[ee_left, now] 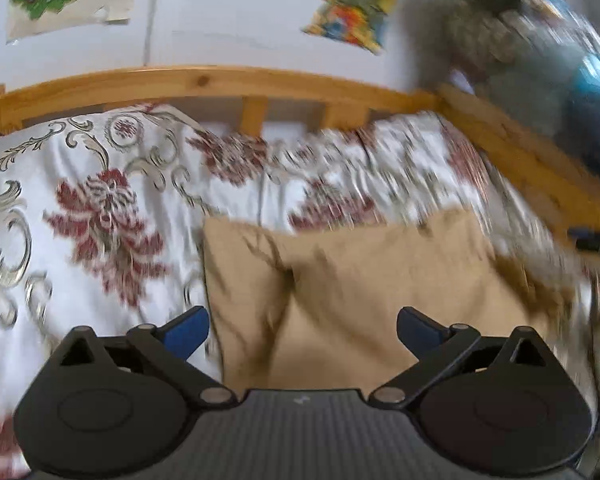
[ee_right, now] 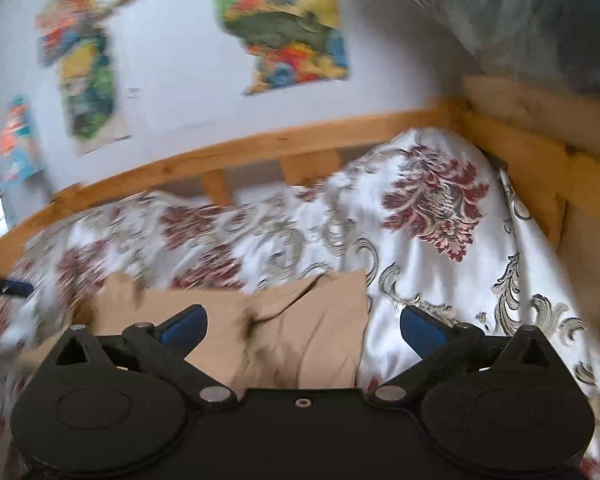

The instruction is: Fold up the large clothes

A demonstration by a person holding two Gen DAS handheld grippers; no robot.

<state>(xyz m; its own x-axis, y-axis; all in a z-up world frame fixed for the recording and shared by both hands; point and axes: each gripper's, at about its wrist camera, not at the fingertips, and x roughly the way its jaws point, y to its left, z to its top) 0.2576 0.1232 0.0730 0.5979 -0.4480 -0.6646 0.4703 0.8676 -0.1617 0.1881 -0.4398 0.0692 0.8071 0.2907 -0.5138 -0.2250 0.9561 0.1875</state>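
**Both grippers wide open over tan garment on bed**

The left gripper [ee_left: 303, 330] has its blue fingers [ee_left: 186, 334] spread as wide as they go, with nothing pinched between them. Its left finger is over the floral bedspread [ee_left: 80, 208], just beside the garment's left edge; its right finger is over the tan cloth. The tan garment [ee_left: 360, 288] lies flat on the bedspread with a dark crease running down its middle. To its left there is a broad stretch of bare bedspread. Behind runs the wooden bed rail [ee_left: 204, 82], and a second rail closes the right side. At the far right edge of this view a dark object, too blurred to name, shows above the bedspread.

The right gripper [ee_right: 304, 330] is equally spread and holds nothing. Whether either tool touches the cloth cannot be told. Its left finger [ee_right: 184, 328] is over the garment [ee_right: 308, 320]; its right finger is past the garment's right edge, over bedspread [ee_right: 440, 216]. More bare bedspread lies to the right, up to the wooden rail [ee_right: 512, 140] at the corner. Posters [ee_right: 284, 28] hang on the wall behind.
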